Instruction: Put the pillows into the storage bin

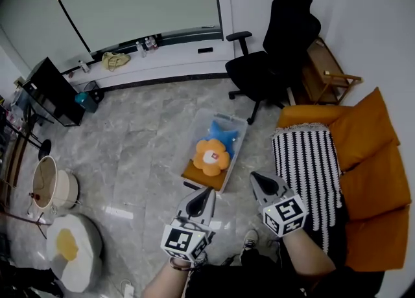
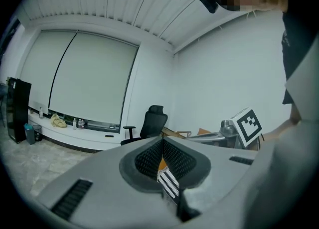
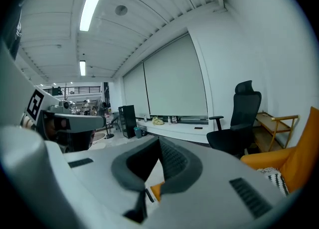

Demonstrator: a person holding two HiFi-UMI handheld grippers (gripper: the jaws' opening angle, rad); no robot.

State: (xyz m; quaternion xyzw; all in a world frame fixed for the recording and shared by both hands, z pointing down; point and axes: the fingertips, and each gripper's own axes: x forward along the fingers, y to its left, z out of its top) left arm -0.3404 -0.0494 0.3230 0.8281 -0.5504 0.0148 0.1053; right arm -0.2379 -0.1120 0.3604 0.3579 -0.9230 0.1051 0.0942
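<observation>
1. Across the room we see a glossy marbled floor point(image 1: 142, 154). At right is an orange fabric sofa point(image 1: 376, 180) bearing a black-and-white striped textile point(image 1: 305, 160).
2. A clear rectangular storage bin point(image 1: 235, 144) on the floor holds a blue pillow point(image 1: 222, 136) and an orange flower-shaped pillow point(image 1: 211, 156).
3. The left gripper point(image 1: 207, 192) and right gripper point(image 1: 255, 177) point towards the bin, jaws closed together and empty.

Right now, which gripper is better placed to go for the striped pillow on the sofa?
Right, probably. The right gripper sits beside the striped pillow; the left gripper is farther off, nearer the storage bin. Both are shut and empty, so it must open first.
</observation>
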